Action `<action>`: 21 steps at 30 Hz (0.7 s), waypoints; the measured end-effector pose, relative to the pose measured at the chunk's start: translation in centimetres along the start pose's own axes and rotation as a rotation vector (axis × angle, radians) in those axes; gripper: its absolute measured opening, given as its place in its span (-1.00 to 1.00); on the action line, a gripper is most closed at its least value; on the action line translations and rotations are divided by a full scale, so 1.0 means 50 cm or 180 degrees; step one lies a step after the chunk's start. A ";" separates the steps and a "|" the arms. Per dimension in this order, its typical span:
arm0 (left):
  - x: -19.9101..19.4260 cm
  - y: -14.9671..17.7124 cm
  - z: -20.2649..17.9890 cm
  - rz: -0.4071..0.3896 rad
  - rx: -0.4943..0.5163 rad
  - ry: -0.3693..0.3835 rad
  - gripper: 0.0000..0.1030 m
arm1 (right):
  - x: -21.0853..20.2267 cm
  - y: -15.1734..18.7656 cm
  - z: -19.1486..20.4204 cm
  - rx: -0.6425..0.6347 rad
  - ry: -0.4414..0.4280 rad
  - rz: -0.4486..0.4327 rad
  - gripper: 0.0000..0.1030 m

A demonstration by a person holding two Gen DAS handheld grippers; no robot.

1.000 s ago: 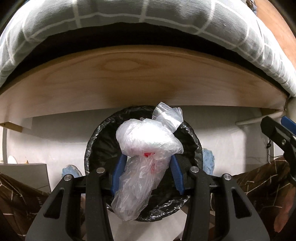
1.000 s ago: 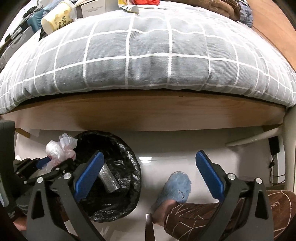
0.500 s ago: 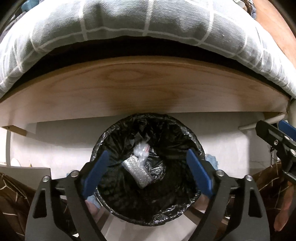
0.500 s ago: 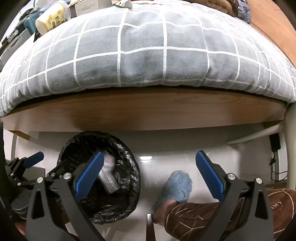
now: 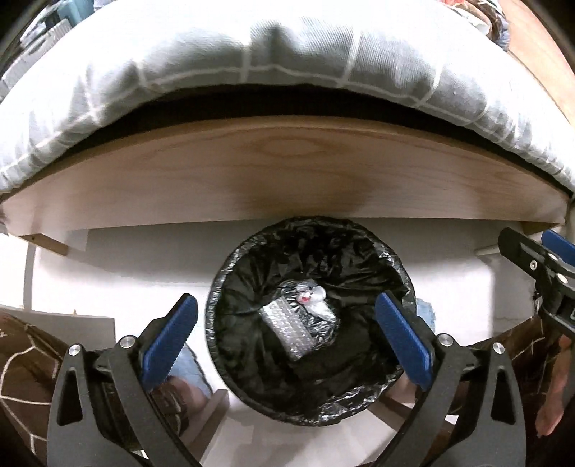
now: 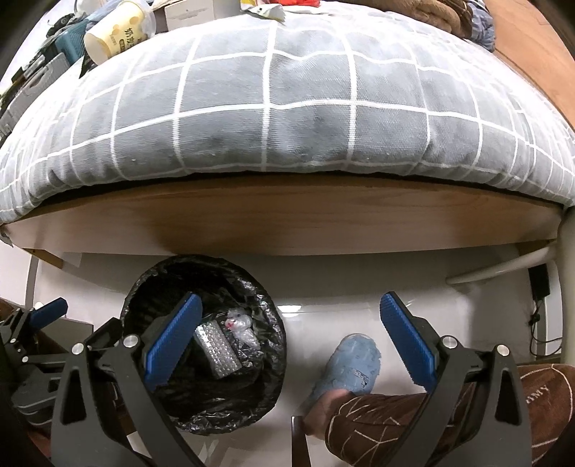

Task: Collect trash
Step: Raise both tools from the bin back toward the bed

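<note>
Setting: Bedside floor, pale and glossy, under a wooden bed rail (image 5: pixel 287 172) topped by a grey quilt with a white grid (image 6: pixel 287 100); a round bin lined with a black plastic bag (image 5: pixel 363 251) stands just in front of the rail.

What changed: a second ago the left gripper (image 5: pixel 287 337) was clamped on a crumpled clear plastic bag with a red spot (image 5: pixel 312 295) above the bin. Now its blue-padded jaws stand wide apart with nothing between them, and the bag lies inside the bin.

What it means: one piece of trash is judged delivered, and the left gripper is free to fetch the next.

Bin contents: the clear bag rests toward the bed side of the bin, touching a silvery block of bubble wrap (image 5: pixel 293 330) that lies slantwise on the liner's bottom. Anything beneath them is lost in the black folds, so no more can be said.

Right gripper: the right gripper (image 6: pixel 291 337) hangs beside the bin on the side away from the left one, jaws spread wide and holding nothing; its left pad overlaps the bin's rim in that view.

Beyond the bin: a pale yellow paper cup with printed characters (image 6: pixel 118 27) lies tipped on the quilt's far left corner among boxes and clutter, possibly the next trash, though that is a guess.

Near the bin: a foot in a light blue slipper (image 6: pixel 350 366) rests on the floor, with a brown patterned trouser leg (image 6: pixel 413 420) behind it.
</note>
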State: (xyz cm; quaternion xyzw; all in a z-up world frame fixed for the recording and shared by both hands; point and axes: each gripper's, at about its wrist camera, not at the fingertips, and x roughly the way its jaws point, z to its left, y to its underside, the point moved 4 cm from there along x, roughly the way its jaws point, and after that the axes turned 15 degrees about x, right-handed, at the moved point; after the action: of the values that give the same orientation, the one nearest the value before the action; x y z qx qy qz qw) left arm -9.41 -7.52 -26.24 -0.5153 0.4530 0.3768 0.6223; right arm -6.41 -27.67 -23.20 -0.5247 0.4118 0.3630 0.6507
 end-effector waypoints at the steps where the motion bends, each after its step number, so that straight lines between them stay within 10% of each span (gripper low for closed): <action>1: -0.007 0.002 0.003 -0.0007 -0.0009 0.0006 0.89 | -0.005 0.000 0.001 -0.0009 0.0004 -0.0015 0.85; 21: -0.199 -0.059 0.054 -0.0633 -0.0138 -0.0122 0.89 | -0.164 -0.042 0.031 0.0060 -0.0137 -0.0513 0.85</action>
State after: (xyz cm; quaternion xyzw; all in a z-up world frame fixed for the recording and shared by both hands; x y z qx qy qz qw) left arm -9.20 -5.44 -15.73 -0.5638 0.3794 0.3327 0.6538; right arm -7.55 -26.85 -14.70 -0.5420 0.3576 0.3167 0.6914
